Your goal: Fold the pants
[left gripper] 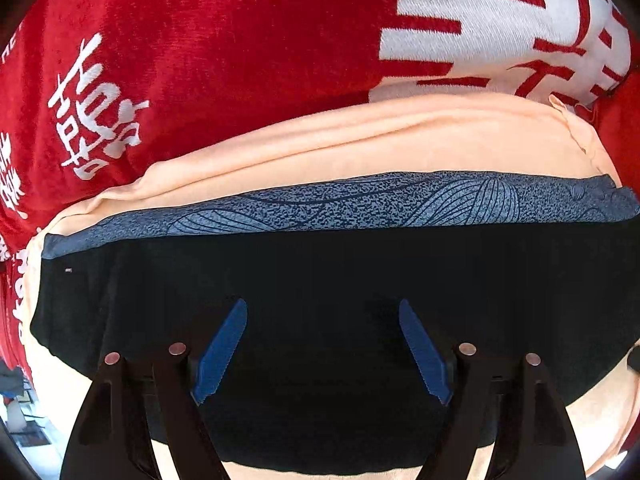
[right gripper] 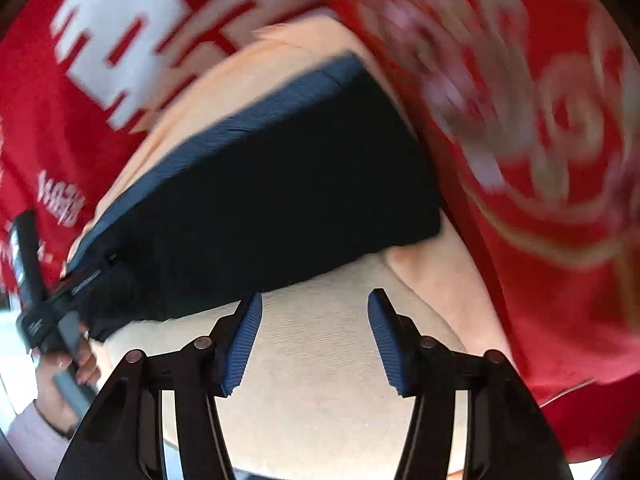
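The black pants (left gripper: 320, 272) lie folded flat, with a blue-grey patterned waistband (left gripper: 340, 204) along the far edge. They rest on a peach cloth (left gripper: 360, 136). My left gripper (left gripper: 322, 312) is open and empty, hovering just above the black fabric. In the right wrist view the folded pants (right gripper: 272, 184) sit ahead and to the left, waistband (right gripper: 224, 128) on their far left side. My right gripper (right gripper: 314, 300) is open and empty over the peach cloth (right gripper: 316, 360), just short of the pants' near edge. The right view is blurred.
A red blanket with white characters (left gripper: 200, 40) covers the surface under everything; it also shows in the right wrist view (right gripper: 560, 200). The person's left hand holding the other gripper (right gripper: 52, 320) shows at the left edge of the right wrist view.
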Available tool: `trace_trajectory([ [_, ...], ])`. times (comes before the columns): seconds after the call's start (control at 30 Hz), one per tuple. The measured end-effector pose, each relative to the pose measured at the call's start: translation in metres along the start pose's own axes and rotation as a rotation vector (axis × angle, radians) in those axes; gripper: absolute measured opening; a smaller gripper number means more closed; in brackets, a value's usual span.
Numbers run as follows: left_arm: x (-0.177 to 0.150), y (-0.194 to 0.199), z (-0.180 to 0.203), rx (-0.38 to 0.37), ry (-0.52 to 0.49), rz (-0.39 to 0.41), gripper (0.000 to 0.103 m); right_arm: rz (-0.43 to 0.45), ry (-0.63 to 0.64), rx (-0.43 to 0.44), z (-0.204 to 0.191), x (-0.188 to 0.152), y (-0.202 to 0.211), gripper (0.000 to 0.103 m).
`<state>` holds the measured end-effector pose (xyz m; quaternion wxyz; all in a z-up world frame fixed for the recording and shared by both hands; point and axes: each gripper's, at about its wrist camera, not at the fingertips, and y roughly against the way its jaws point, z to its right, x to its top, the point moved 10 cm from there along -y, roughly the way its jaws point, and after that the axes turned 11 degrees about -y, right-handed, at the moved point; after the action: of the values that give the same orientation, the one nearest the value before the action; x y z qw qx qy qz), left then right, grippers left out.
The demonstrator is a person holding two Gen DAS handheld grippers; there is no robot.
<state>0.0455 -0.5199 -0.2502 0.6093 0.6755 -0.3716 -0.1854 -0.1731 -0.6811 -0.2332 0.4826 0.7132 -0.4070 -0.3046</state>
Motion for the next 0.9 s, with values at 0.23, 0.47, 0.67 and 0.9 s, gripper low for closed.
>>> trace_trajectory([
  [0.23,0.001,0.002,0.000,0.019,-0.016,0.002,0.080,0.151,-0.048,0.004,-0.002,0.036,0.005,0.010],
  [0.47,0.017,0.015,0.003,0.017,-0.010,0.054,0.080,0.284,0.147,0.023,-0.039,0.056,0.041,0.010],
  [0.67,0.014,-0.001,-0.005,0.013,0.018,0.012,0.080,0.056,0.025,-0.042,0.011,0.022,0.001,0.023],
  [0.9,-0.002,-0.013,-0.010,0.006,0.007,-0.046,0.080,0.166,0.199,-0.042,-0.035,0.036,0.029,0.037],
])
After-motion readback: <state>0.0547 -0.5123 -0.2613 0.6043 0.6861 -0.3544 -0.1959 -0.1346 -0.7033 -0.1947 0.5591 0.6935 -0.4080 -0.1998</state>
